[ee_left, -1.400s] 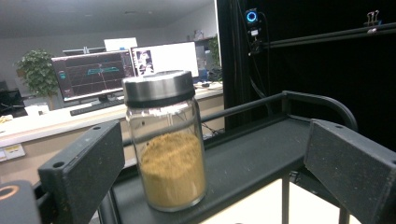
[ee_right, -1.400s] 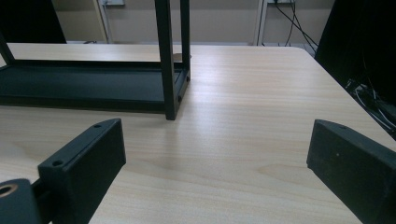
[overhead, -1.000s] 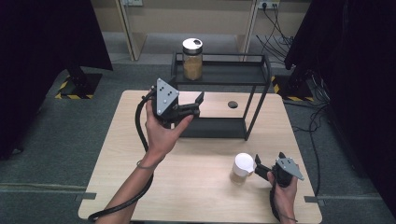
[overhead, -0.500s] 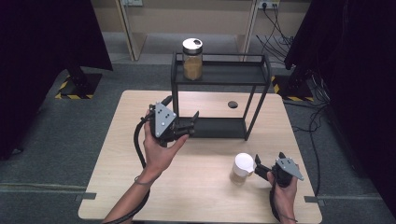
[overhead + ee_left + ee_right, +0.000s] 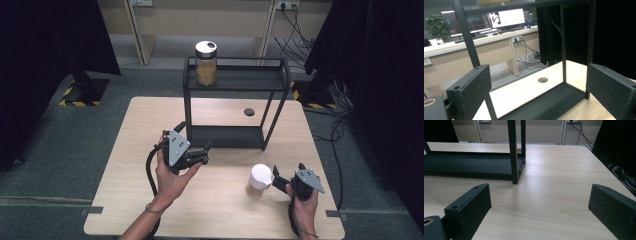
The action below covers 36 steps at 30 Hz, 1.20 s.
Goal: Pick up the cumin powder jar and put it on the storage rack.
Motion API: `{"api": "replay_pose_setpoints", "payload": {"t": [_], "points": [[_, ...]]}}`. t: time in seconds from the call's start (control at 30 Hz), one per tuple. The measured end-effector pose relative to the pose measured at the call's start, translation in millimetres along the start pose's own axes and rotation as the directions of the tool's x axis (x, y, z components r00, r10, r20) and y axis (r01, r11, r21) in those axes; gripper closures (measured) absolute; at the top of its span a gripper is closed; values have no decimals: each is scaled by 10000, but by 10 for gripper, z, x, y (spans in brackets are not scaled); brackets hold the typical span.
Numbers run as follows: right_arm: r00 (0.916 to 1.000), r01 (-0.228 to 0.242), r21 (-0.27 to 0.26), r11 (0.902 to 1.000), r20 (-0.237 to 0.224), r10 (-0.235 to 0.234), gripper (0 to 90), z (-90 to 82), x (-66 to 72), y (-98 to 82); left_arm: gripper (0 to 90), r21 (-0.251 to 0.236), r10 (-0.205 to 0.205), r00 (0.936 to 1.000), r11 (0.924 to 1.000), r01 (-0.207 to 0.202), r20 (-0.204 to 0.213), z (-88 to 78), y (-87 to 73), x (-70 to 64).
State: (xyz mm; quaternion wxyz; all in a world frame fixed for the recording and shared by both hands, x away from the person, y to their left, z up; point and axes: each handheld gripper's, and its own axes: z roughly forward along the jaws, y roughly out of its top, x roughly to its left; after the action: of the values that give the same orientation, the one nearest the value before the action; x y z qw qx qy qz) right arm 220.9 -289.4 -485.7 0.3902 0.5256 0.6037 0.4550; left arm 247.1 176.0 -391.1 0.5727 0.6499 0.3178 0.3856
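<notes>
Black two-tier metal rack (image 5: 235,107) standing on the wooden table (image 5: 125,200), taken as landmark. A clear jar (image 5: 259,181) with a white lid and pale tan contents stands upright on the table in front of the rack's right front leg. The right gripper (image 5: 276,181) lies just right of the jar, jaws spread and empty. The left gripper (image 5: 206,152) sits before the rack's lower shelf, its jaws wide, just closing slightly, nothing between them.
</notes>
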Motion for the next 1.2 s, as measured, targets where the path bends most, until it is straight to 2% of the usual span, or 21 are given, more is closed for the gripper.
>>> {"api": "replay_pose_setpoints", "payload": {"t": [0.07,0.37,0.53,0.87,1.2], "points": [[10000,-1,2,10000,-6,1,46,0,-1,0,58,102,71,10000,9999,-71,-17,-14,-68,-22],[10000,40,8,10000,16,-40,46,1,5,1,59,465,-307,9995,9984,310,-66,-59,-313,-55],[10000,75,-10,10000,26,-75,46,1,9,-2,59,731,-577,9983,9956,582,-79,-81,-428,-56],[9999,95,-26,10000,54,-94,46,-2,16,-5,59,1161,-743,9972,9904,750,-104,-141,-631,-84],[9999,133,-38,9999,90,-133,46,-3,27,-7,59,1708,-1076,9942,9794,1075,-89,-196,-820,-66]]}}
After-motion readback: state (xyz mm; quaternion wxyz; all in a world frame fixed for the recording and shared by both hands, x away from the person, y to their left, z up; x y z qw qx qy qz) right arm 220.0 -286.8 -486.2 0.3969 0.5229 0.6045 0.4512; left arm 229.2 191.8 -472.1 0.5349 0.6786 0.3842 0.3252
